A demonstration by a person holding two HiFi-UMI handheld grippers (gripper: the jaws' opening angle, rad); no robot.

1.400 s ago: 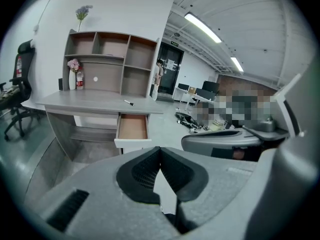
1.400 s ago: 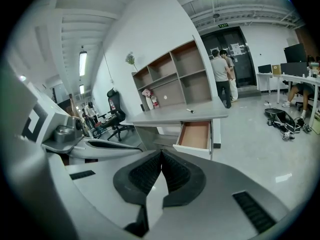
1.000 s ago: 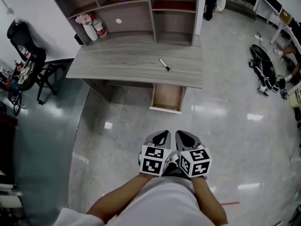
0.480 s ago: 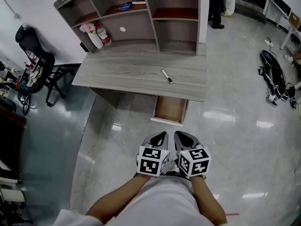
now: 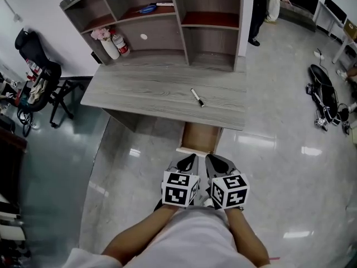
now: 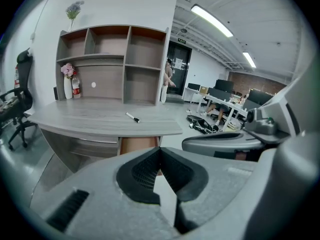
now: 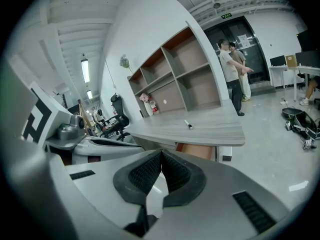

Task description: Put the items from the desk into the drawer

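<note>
A white marker with a black cap [image 5: 197,97] lies on the grey wooden desk [image 5: 145,91], right of its middle; it also shows as the marker [image 6: 132,117] and the marker [image 7: 188,125]. Below the desk's front edge the drawer [image 5: 199,140] stands pulled out, its brown inside bare. My left gripper [image 5: 191,162] and right gripper [image 5: 213,162] are held side by side close to my body, well short of the desk. Both are shut with nothing between the jaws.
A shelf unit [image 5: 167,21] stands on the desk's back, holding a white vase [image 5: 109,48], a red-labelled bottle [image 5: 120,43] and a blue item [image 5: 148,8]. An office chair [image 5: 39,77] is left. Bags [image 5: 323,96] lie on the floor right; people [image 5: 265,4] stand behind.
The view has closed in on the desk and drawer, which now sit lower and nearer the grippers. Both grippers stay shut and together.
</note>
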